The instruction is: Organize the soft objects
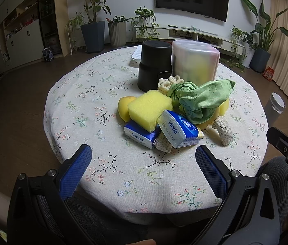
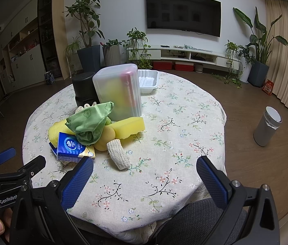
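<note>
A heap of soft things lies mid-table: a yellow sponge, two blue tissue packs, a crumpled green cloth, cream knitted pieces and a second yellow sponge. Behind stand a black container and a frosted plastic box. My left gripper is open near the table's front edge, short of the heap. My right gripper is open too, over bare cloth to the right of the heap.
A white plastic tray sits at the table's far side. The round table wears a floral cloth. A grey bin stands on the floor to the right. Potted plants and a TV line the far wall.
</note>
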